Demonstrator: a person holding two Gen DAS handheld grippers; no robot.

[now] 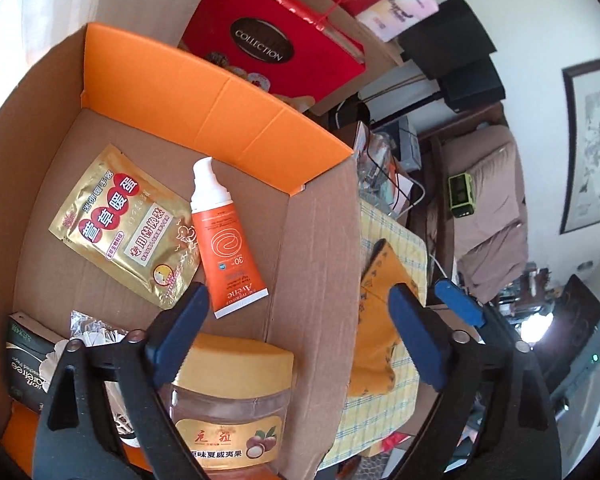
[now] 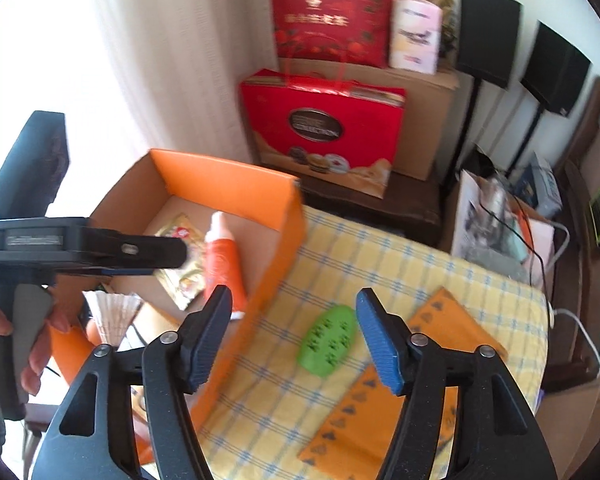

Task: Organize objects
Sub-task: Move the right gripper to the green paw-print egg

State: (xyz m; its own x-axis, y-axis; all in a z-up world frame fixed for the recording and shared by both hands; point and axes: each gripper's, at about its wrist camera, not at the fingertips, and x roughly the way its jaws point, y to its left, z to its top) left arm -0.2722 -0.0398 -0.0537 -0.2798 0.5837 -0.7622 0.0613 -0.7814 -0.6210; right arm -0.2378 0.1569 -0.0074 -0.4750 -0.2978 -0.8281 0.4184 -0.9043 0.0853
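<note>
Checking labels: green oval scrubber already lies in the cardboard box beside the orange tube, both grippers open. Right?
Not quite. The green oval scrubber lies outside the cardboard box, on the yellow checked cloth, as the right wrist view shows. The orange tube is in the box; both grippers are open.

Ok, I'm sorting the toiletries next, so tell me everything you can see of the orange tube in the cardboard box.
The orange tube is a soft squeeze tube, plastic by its look, with a white pump-style cap and a white crimped end. It carries a pale spiral logo, "30" and the brand name Avène. It lies flat on the floor of the cardboard box, cap toward the orange far flap. Its side meets or slightly overlaps the edge of the gold packet. Neither gripper touches it.
</note>
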